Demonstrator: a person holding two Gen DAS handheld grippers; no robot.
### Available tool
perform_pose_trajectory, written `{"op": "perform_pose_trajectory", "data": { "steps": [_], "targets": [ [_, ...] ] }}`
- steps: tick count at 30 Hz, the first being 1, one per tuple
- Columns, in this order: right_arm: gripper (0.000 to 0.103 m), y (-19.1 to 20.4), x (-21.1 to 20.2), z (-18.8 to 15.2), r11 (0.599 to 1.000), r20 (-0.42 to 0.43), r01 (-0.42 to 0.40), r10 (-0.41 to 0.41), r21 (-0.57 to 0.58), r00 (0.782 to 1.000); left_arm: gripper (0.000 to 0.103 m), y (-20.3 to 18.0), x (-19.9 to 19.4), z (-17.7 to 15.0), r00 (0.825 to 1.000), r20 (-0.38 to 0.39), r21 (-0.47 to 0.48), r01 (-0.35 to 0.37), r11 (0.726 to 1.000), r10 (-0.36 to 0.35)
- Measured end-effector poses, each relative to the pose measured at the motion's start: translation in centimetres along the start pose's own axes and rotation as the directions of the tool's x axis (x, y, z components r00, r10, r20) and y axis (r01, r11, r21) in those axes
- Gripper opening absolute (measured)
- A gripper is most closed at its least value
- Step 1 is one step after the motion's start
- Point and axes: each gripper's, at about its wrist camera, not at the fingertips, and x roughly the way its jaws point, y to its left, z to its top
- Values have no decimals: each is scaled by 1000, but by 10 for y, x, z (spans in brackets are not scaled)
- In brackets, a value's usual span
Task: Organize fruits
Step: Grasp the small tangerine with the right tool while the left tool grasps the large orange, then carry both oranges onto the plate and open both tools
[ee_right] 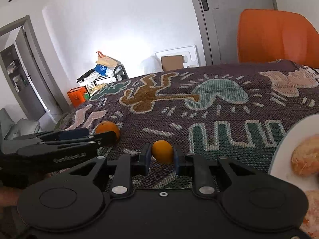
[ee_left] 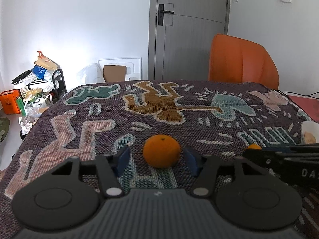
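Observation:
A large orange (ee_left: 161,151) rests on the patterned tablecloth (ee_left: 99,123). My left gripper (ee_left: 157,157) straddles it, and its blue pads (ee_left: 123,159) stand a little off the peel on both sides, so it is open. In the right wrist view the same orange (ee_right: 107,129) shows behind the left gripper (ee_right: 95,137). My right gripper (ee_right: 161,155) is shut on a small orange (ee_right: 162,151), with a pad pressed on each side, low over the cloth. In the left wrist view the right gripper (ee_left: 249,151) reaches in from the right with that small orange (ee_left: 254,146) at its tip.
A white plate (ee_right: 283,139) with peeled fruit pieces (ee_right: 305,155) lies at the right, close to my right gripper. An orange chair (ee_left: 241,59) stands behind the table's far edge. Bags and boxes (ee_left: 35,87) crowd the floor beyond the left edge.

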Motion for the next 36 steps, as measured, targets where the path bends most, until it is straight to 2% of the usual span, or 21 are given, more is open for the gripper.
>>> {"op": "perform_pose_trajectory", "data": {
  "steps": [1, 6, 13, 19, 27, 36],
  "targets": [
    [22, 0, 0, 0, 1000, 1, -1, 1, 2, 1000, 40, 1, 2, -1, 1000, -3, -8, 16, 1000, -16],
    [22, -1, 4, -2, 1000, -5, -1, 1, 3, 1000, 39, 4, -9, -1, 1000, -1, -59, 17, 998, -17],
    [22, 8, -5, -4, 1000, 12, 5, -5, -24, 1000, 39, 0, -53, 1, 999, 33, -105, 35, 994, -32],
    [22, 13, -41, -6, 999, 58, 24, -21, -36, 998, 39, -7, -83, 0, 996, 66, -102, 62, 993, -55],
    [22, -1, -91, -21, 997, 111, 79, -77, -13, 991, 39, -25, -103, -7, 990, 93, -97, 112, 989, -103],
    [22, -21, -122, -33, 991, 140, 131, -133, 21, 981, 39, -51, -117, -11, 982, 107, -76, 166, 983, -158]
  ]
}}
